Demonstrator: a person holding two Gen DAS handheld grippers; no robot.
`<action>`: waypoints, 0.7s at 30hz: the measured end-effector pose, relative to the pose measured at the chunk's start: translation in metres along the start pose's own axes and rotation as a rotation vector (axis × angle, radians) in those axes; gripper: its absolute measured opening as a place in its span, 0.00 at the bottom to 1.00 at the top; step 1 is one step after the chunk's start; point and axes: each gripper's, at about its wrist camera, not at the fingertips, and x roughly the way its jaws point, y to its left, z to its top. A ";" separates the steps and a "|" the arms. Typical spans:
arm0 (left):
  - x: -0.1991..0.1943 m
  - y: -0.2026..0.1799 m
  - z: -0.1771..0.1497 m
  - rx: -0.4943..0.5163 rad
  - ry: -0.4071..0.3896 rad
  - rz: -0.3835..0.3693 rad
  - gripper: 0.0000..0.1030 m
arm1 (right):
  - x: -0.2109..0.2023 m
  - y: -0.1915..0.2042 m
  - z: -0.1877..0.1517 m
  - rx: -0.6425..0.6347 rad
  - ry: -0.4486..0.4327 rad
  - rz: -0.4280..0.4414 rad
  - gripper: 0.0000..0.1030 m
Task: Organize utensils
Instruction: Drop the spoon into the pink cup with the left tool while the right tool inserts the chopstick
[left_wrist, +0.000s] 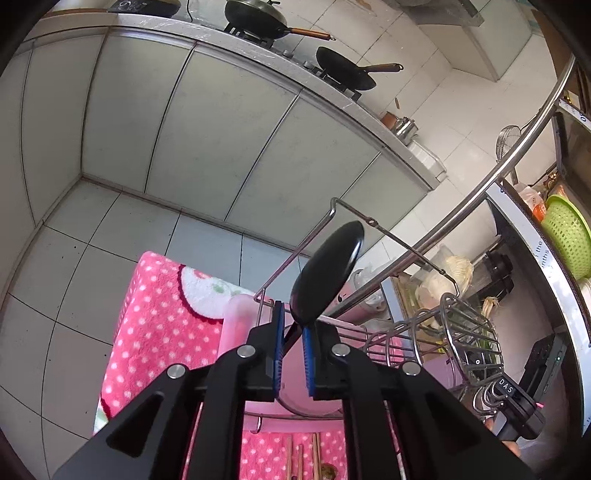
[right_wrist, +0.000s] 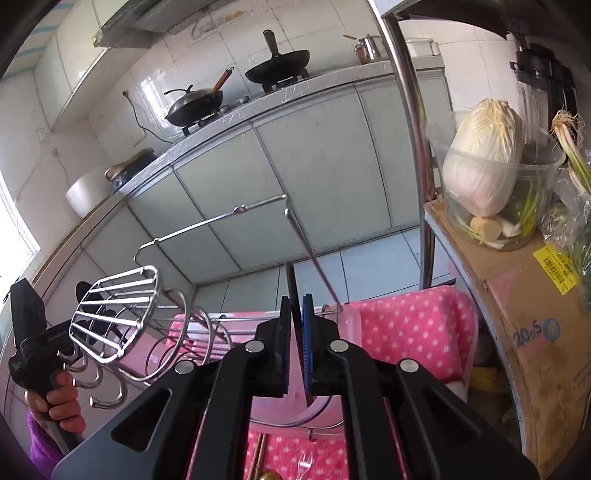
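In the left wrist view my left gripper (left_wrist: 293, 326) is shut on the handle of a black spoon (left_wrist: 325, 273), whose bowl sticks up above the blue pads (left_wrist: 308, 354). In the right wrist view my right gripper (right_wrist: 295, 314) is shut on a thin dark utensil (right_wrist: 291, 288) seen edge-on; what kind it is I cannot tell. Both grippers hang over a wire dish rack (left_wrist: 465, 325) with a round utensil basket (right_wrist: 114, 317) and hooks. Wooden chopsticks (left_wrist: 314, 454) lie below on a pink dotted towel (left_wrist: 162, 325).
The rack's wire bail (right_wrist: 258, 206) rises just ahead of both grippers. A steel pole (right_wrist: 410, 110) and a shelf with a cabbage tub (right_wrist: 480, 166) on a cardboard box (right_wrist: 517, 295) stand to the right. A hand (right_wrist: 59, 398) holds the left gripper's grip.
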 end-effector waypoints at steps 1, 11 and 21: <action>0.000 0.001 0.000 -0.005 0.010 0.004 0.09 | 0.000 0.001 0.000 0.001 0.007 -0.003 0.07; -0.019 -0.001 0.000 0.003 0.010 -0.003 0.24 | -0.034 0.003 -0.005 -0.027 -0.039 -0.023 0.44; -0.059 0.002 -0.031 0.054 -0.002 0.000 0.25 | -0.075 -0.010 -0.058 -0.001 -0.033 -0.072 0.44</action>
